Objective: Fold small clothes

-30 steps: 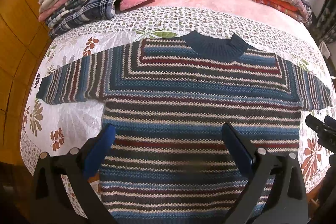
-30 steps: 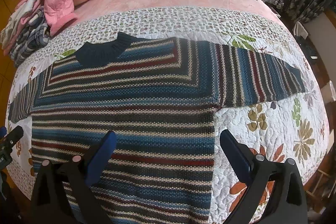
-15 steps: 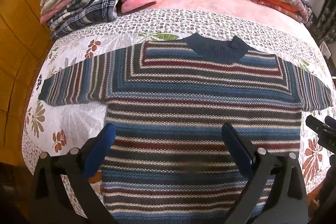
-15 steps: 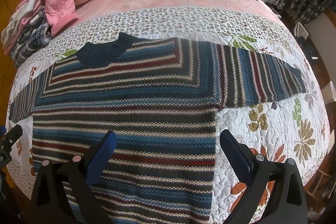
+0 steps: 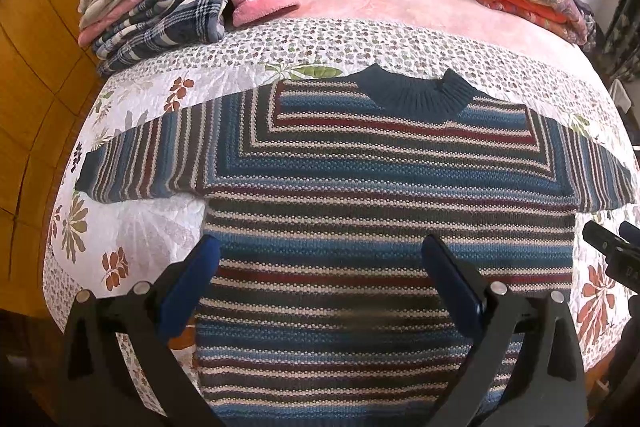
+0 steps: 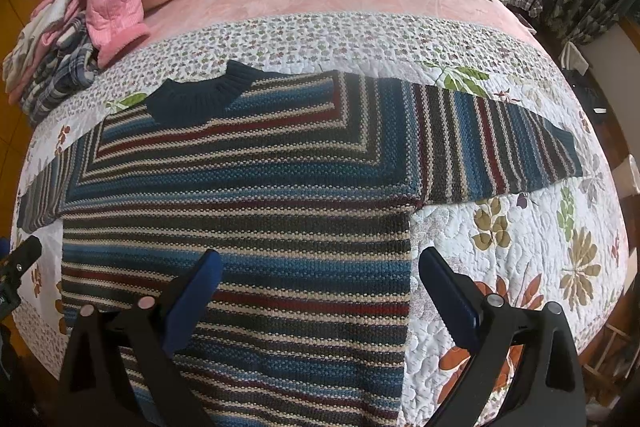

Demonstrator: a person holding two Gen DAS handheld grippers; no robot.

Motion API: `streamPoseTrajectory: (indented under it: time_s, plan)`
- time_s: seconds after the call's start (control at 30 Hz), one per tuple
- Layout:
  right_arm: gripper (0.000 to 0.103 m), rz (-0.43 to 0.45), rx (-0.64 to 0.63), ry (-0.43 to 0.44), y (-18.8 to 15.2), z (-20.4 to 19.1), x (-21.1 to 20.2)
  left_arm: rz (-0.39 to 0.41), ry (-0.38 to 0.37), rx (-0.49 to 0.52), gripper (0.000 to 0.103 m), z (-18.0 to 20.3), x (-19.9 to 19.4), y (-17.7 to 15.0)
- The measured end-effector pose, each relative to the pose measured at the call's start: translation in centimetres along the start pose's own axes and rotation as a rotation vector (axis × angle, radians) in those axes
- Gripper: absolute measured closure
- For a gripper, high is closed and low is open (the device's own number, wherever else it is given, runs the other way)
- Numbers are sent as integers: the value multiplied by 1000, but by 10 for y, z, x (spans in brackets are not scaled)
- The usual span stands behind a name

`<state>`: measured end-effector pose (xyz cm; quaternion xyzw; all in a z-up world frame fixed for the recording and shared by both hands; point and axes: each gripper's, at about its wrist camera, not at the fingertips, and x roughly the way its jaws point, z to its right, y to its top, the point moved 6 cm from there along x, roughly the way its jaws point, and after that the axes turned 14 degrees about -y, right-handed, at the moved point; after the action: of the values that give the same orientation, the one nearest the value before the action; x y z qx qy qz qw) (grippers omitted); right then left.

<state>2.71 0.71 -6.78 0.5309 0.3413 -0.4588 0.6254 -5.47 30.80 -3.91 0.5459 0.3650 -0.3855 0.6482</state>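
1. The left gripper (image 5: 320, 267) and the right gripper (image 6: 316, 275) both hover with jaws spread wide, holding nothing.
2. The striped sweater (image 5: 360, 207) lies flat on the quilt (image 6: 520, 247), sleeves out, still unfolded.
3. Next, probably: pinch a sleeve and fold it inward.

Striped sweater (image 5: 384, 195) flat on quilt (image 5: 132, 227) (sleeves spread), left gripper (image 5: 320, 259) jaws apart

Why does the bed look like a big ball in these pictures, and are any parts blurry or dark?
Left wrist view: fisheye bulge curves the quilt edges; the corners go black; a small smeared patch blurs the striped sweater low between the hand-held gripper fingers. Right wrist view: same bulge and dark corners; warm indoor light, soft shadows, the sweater knit sharp; no strong glare.
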Motion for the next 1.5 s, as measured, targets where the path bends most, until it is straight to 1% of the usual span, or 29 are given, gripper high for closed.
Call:
streamPoseTrajectory:
  time_s: [0.77, 0.9, 1.0, 1.1, 1.13, 1.2, 1.3, 1.33, 1.4, 1.43, 1.5]
  plan:
    - [4, -5, 5, -4, 3, 5, 4, 4, -4, 13, 3, 9, 3, 4]
    - [4, -5, 6, -6, 2, 8, 8, 4, -14, 12, 3, 13, 7, 3]
    - [4, -4, 4, 5, 3, 18, 15, 9, -30, 16, 3, 19, 13, 7]
    - [4, -28, 79, 11, 12, 57, 34, 27, -29, 19, 3, 26, 20, 15]
    - [4, -43, 121, -1, 16, 79, 44, 30, -32, 18, 3, 29, 22, 18]
    - [4, -76, 193, -53, 25, 129, 69, 42, -43, 16, 3, 37, 27, 26]
    - [4, -104, 267, -114, 37, 189, 100, 59, -45, 31, 3, 52, 36, 36]
    - [4, -119, 298, -117, 41, 213, 115, 62, -46, 34, 3, 56, 39, 38]
    - [4, -158, 358, -116, 46, 248, 137, 64, -46, 42, 3, 66, 47, 41]
    - [4, -186, 398, -96, 47, 269, 152, 63, -50, 43, 3, 71, 52, 43]
    - [5, -225, 452, -74, 47, 295, 173, 55, -51, 41, 3, 79, 62, 47]
